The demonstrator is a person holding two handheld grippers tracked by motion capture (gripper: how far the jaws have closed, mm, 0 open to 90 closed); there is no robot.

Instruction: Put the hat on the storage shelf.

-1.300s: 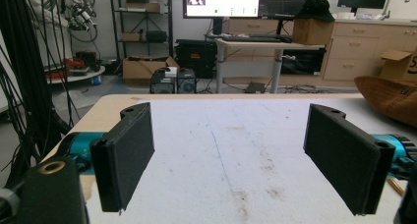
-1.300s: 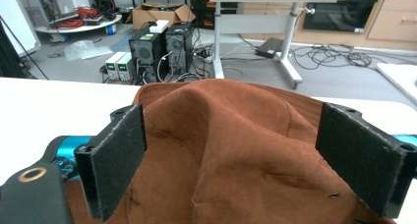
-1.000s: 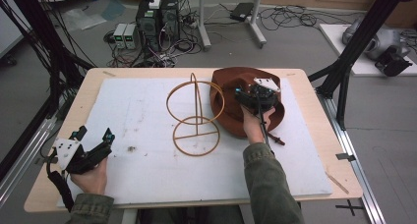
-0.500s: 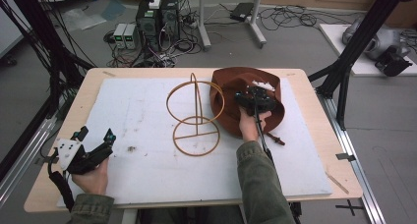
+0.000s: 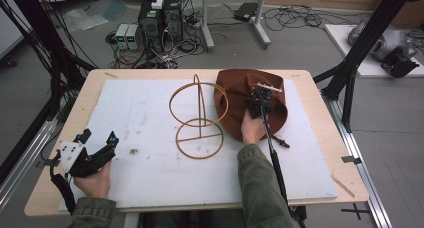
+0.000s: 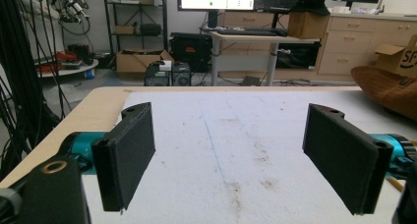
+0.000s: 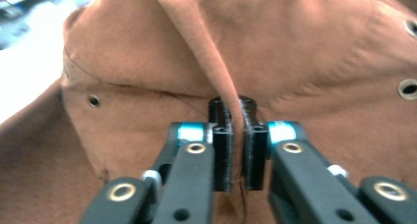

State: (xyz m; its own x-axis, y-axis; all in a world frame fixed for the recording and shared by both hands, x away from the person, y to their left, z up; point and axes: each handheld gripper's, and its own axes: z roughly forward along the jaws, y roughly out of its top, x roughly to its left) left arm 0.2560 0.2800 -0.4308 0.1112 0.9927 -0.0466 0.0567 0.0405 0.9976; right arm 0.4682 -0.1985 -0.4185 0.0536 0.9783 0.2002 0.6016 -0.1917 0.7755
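The surface (image 5: 125, 118) is a pale board with a white sheet over it, and the brown hat (image 5: 235, 95) lies on its far right part, just right of the wire hat stand (image 5: 199, 119) and well apart from the person's left hand. It is a wide-brimmed hat in soft, suede-like cloth, floppy rather than blocked: the crown (image 7: 275, 52) has sagged into folds and the brim (image 5: 280, 120) droops flat on the sheet. I'd judge it light and not at all fragile, but limp, so it will drape and swing from wherever it is pinched, not keep its shape.

The right gripper (image 5: 260, 104) has come down on the crown and its jaws have just been closing; in the right gripper view they are clenched on a raised ridge of the cloth (image 7: 235, 130), the fold pressed thin between the pads. That grip looks grippy enough on napped cloth, though a single pinch of crown will likely let the brim hang lopsided; a second hold on the brim edge would steady it for the stand.

The left gripper (image 6: 236, 170) rests low at the near left, jaws spread wide with nothing between them.
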